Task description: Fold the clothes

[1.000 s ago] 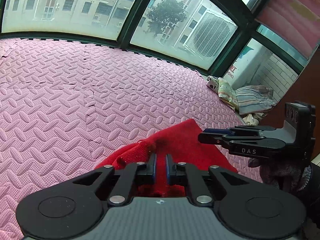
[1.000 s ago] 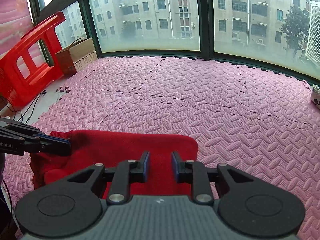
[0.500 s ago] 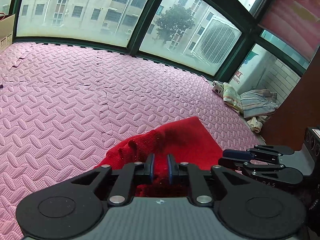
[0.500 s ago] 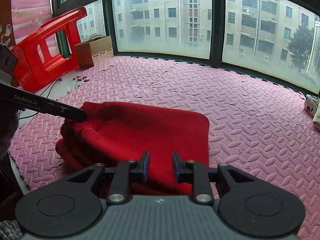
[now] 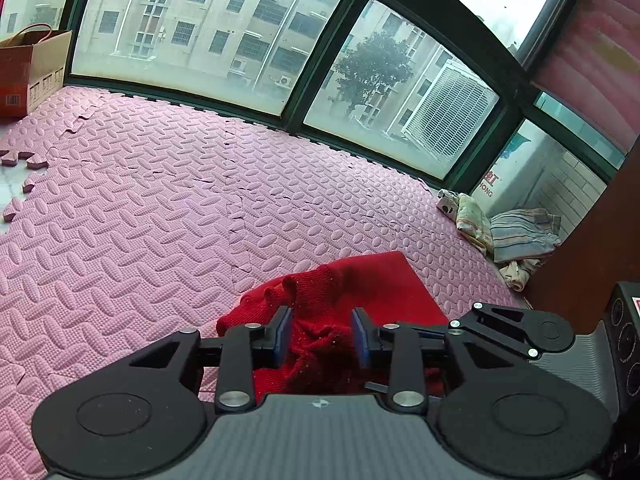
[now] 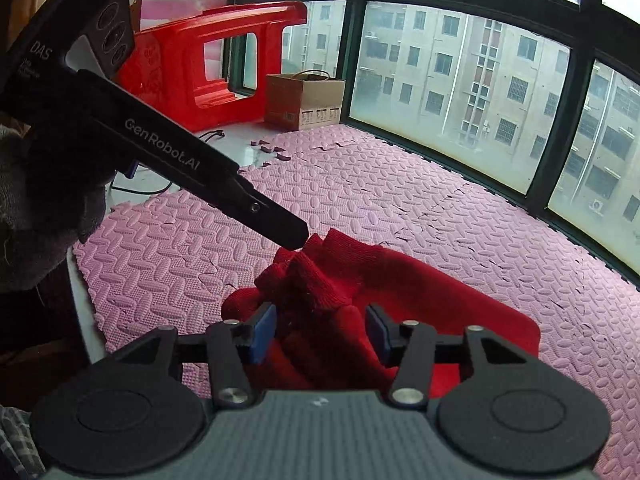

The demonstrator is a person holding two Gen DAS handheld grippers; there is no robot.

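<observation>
Cardboard box (image 5: 28,72) far left by the window. Pink foam mat (image 5: 160,208) covers the floor. Red knit garment (image 5: 340,300) lies bunched on the mat's near edge, close in front of both grippers. Left gripper (image 5: 320,334) jaws spread apart, bunched red knit between them, nothing clamped. Right gripper (image 6: 320,330) likewise parted over the folds, gripping nothing. Pile of striped clothes (image 5: 520,236) far right by the wall.
</observation>
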